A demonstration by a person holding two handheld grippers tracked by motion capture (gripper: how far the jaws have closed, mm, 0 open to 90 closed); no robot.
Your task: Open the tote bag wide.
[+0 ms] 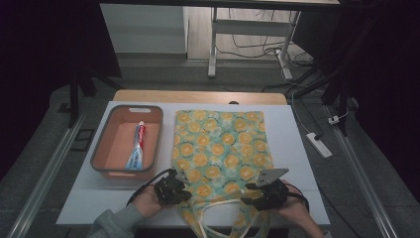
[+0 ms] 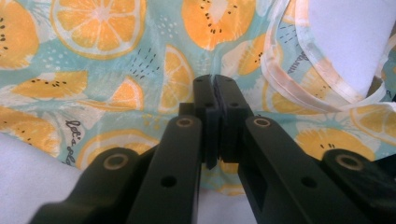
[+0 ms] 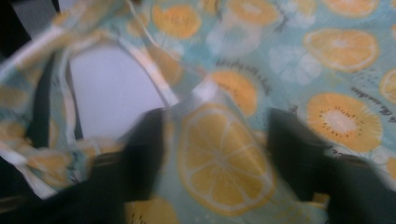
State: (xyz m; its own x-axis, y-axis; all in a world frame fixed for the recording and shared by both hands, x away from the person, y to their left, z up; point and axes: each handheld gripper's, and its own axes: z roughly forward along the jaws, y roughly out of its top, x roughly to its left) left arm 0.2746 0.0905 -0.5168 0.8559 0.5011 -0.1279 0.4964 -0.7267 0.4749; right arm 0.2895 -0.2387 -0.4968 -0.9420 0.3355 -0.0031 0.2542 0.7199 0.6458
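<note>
A tote bag printed with orange slices on pale blue lies flat on the white table, its handles hanging toward the near edge. My left gripper is at the bag's near left corner. In the left gripper view its jaws are pressed together over the fabric, my left gripper apparently pinching a thin layer. My right gripper is at the bag's near right, by the handles. In the blurred right gripper view it stands open, with a raised fold of fabric between its jaws.
A salmon-coloured basin sits left of the bag and holds a toothpaste tube. The person's hands come in at the bottom edge. Beyond the table are desk legs, cables and a power strip on the floor.
</note>
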